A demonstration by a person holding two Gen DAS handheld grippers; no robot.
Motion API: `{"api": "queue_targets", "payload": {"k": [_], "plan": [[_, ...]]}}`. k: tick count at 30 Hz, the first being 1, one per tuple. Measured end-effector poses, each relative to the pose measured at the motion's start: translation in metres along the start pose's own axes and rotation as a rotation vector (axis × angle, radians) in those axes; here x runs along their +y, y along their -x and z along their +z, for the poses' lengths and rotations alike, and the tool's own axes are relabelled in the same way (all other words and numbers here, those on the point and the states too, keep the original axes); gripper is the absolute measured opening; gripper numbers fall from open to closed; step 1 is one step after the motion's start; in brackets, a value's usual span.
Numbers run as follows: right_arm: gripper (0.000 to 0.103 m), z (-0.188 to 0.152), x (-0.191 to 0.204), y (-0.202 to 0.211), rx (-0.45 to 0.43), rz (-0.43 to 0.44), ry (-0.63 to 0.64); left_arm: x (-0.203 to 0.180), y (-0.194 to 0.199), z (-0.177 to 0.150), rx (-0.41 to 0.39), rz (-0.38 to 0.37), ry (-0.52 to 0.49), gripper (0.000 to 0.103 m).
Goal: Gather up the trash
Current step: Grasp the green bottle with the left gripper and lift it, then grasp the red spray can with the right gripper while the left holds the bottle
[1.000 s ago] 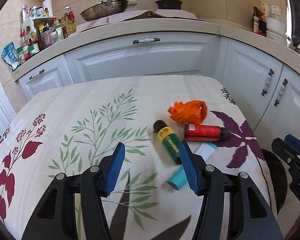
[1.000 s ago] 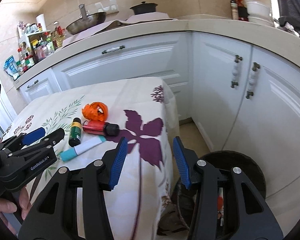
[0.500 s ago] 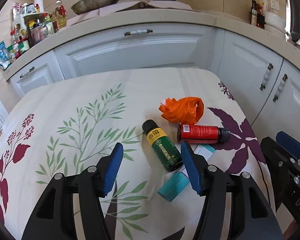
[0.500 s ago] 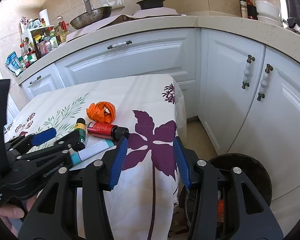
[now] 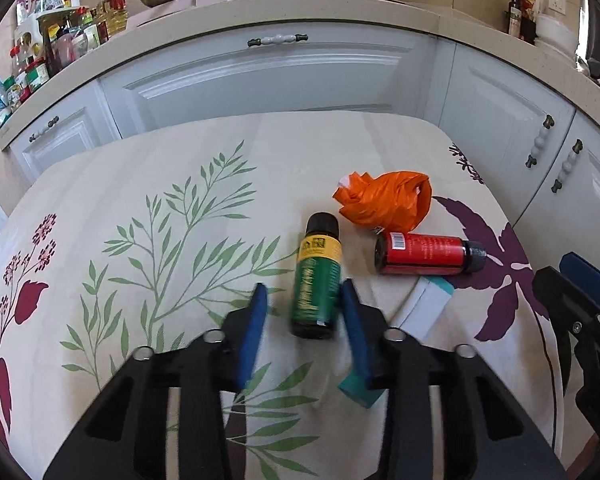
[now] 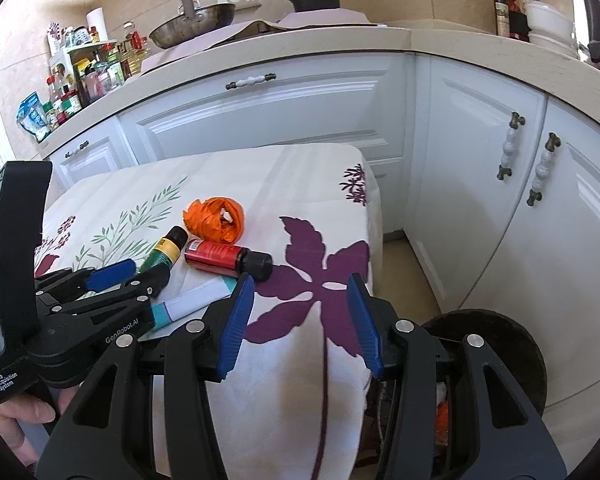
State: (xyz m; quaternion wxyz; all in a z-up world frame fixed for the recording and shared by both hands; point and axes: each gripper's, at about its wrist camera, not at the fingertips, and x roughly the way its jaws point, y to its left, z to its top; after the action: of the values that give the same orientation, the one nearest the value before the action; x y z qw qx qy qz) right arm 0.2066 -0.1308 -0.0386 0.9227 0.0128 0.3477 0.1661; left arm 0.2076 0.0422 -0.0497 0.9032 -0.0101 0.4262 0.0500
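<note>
The cloth-covered table (image 5: 148, 184) carries the trash, and a dark bin (image 6: 500, 344) sits on the floor beside it. The left gripper (image 5: 302, 312) straddles the lying green bottle (image 5: 315, 284), jaws parted, not yet clamped; the right gripper (image 6: 300, 312) hangs released over the table's edge. Closing off-centre could roll the round bottle into the red bottle (image 5: 424, 254).

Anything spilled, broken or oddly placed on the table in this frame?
Nothing spilled or broken. The green bottle and red bottle both lie on their sides, capped, beside a crumpled orange bag. The left gripper straddles the green bottle, not yet closed.
</note>
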Motion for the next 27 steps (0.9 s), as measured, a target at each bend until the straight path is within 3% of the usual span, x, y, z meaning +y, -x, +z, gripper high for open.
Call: {"api": "queue_targets", "payload": {"k": [27], "plan": [[0.054,0.025,0.039,-0.054,0.107,0.078,0.087,0.063,0.006,-0.003,-0.017,0.056,0.059,0.025]]}}
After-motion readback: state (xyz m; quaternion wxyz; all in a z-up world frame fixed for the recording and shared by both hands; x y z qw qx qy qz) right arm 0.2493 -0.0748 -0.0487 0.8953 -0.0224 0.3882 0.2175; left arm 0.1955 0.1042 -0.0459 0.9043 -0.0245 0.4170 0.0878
